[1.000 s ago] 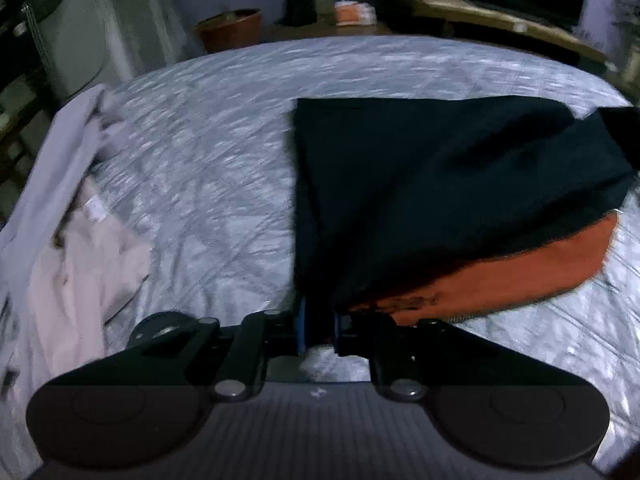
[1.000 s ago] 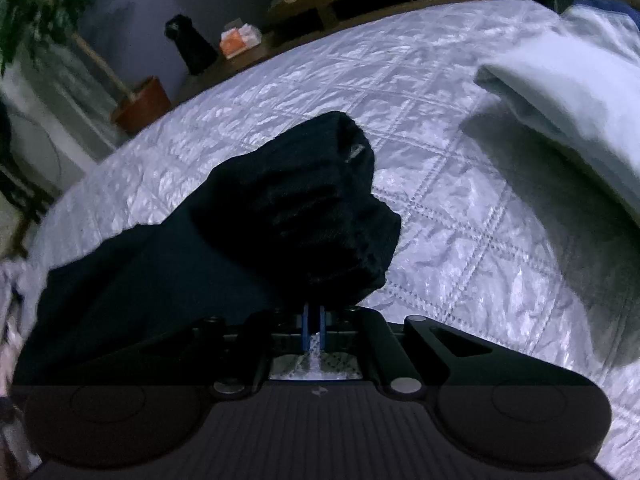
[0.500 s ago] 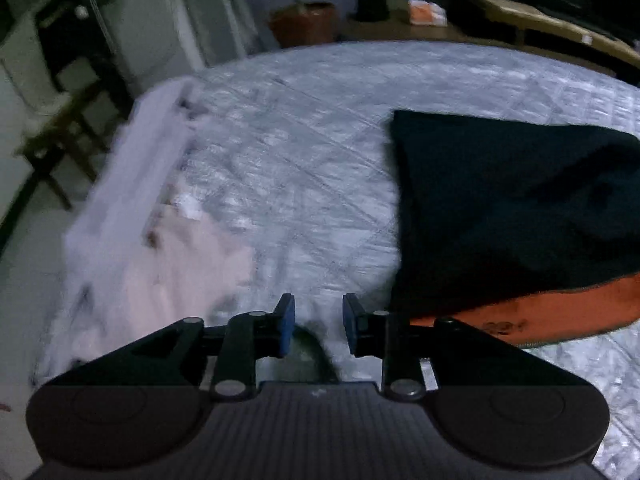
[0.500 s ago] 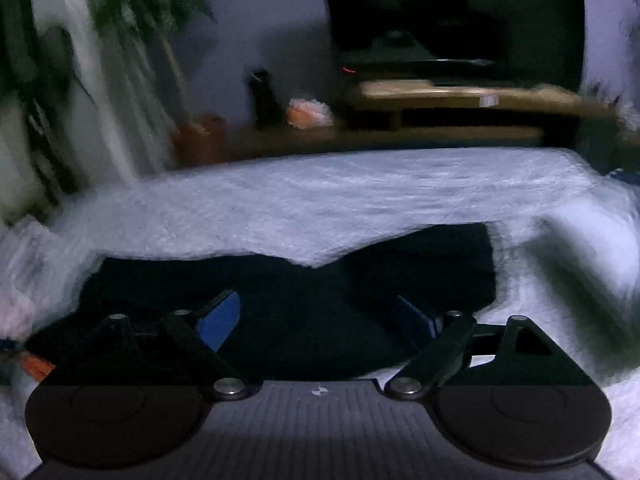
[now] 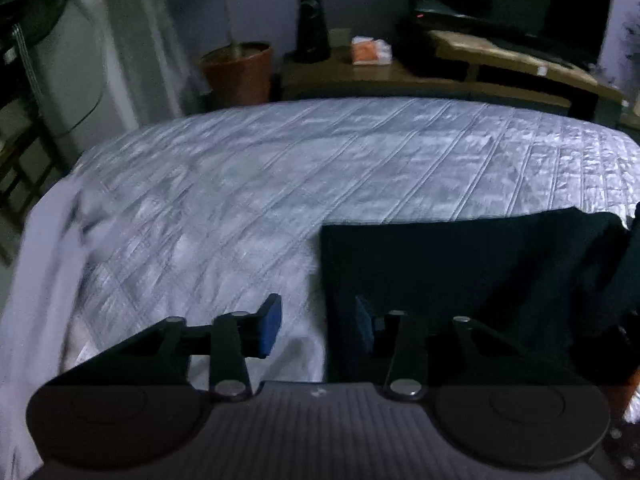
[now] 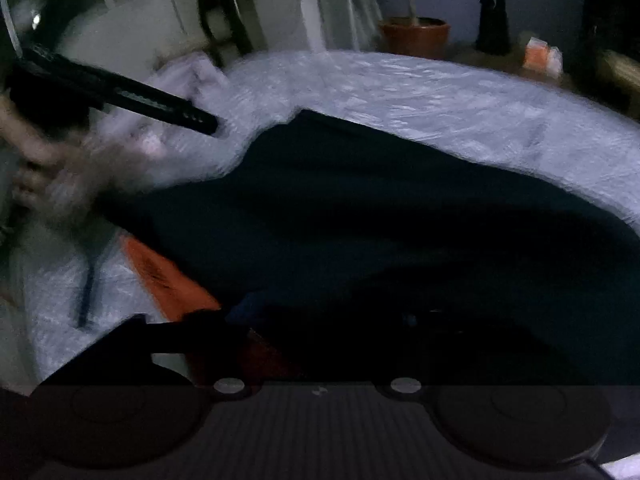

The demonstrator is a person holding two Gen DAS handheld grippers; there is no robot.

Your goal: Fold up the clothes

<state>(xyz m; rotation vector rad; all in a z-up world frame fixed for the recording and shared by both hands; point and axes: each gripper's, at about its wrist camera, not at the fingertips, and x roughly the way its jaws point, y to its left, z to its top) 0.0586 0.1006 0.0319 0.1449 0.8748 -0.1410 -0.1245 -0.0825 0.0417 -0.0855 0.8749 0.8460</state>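
A dark navy garment (image 5: 472, 272) with an orange underside (image 6: 160, 276) lies spread on a bed covered by a silver-grey quilted bedspread (image 5: 320, 168), its left edge straight and its far edge running level across the quilt. The left claw (image 5: 316, 330) hovers low over that left edge with its blue-padded fingers (image 5: 269, 330) apart, one over bare quilt and one over the dark cloth, holding nothing. In the right wrist view the right claw (image 6: 316, 320) sits low over the near hem, but its fingertips are lost against the dark fabric and it cannot be told whether they are spread or closed on cloth. The same view shows a blurred hand (image 6: 44, 168) gripping the handle of the other tool at the left. A heap of pale lilac and pink clothes (image 5: 44, 264) lies along the bed's left side, well apart from the navy piece.

The garment looks soft, limp and fairly thick, probably a knit or fleece: light to lift, apt to sag and drag rather than hold a crease, and likely to cling to the quilt rather than slide. The sound holds would be at corners and along the hem, where the orange layer shows, pinching both layers together so that the fold carries evenly.
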